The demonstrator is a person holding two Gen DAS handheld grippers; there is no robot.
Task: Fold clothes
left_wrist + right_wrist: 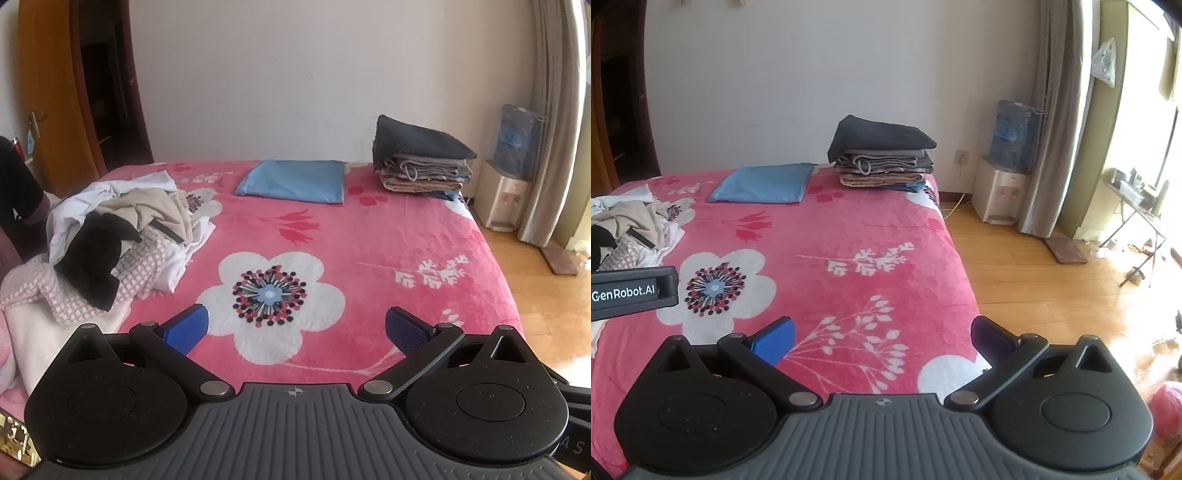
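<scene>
- Left wrist view: the left gripper point(296, 326) fills the bottom of the frame, level and pointing straight ahead over the bed point(369, 251). Its jaws stand wide apart with nothing between them; only the pink floral blanket shows in the gap.
- The two blue fingertips point(186, 328) hang above the big white flower printed at lower centre, not touching any cloth.
- The pile of unfolded clothes point(110, 236) lies crumpled at the left of the frame: white, beige, black and a pink-checked piece tangled together.
- A folded blue garment point(293, 181) lies flat at upper centre near the wall, and a stack of folded clothes point(421, 158), dark piece on top, sits to its right at the bed's far corner.
- A water dispenser point(506, 192) stands on the floor at the right edge.
- Right wrist view: the right gripper point(882, 334) is likewise at the bottom of the frame, level, jaws spread wide and empty, over the bed's right side near its edge.
- The body of the left gripper point(633, 291) juts in from the left edge, at mid height.
- The unfolded pile point(628, 229) sits at far left, the blue garment point(762, 184) at upper left of centre, and the stack point(882, 155) just right of it.
</scene>
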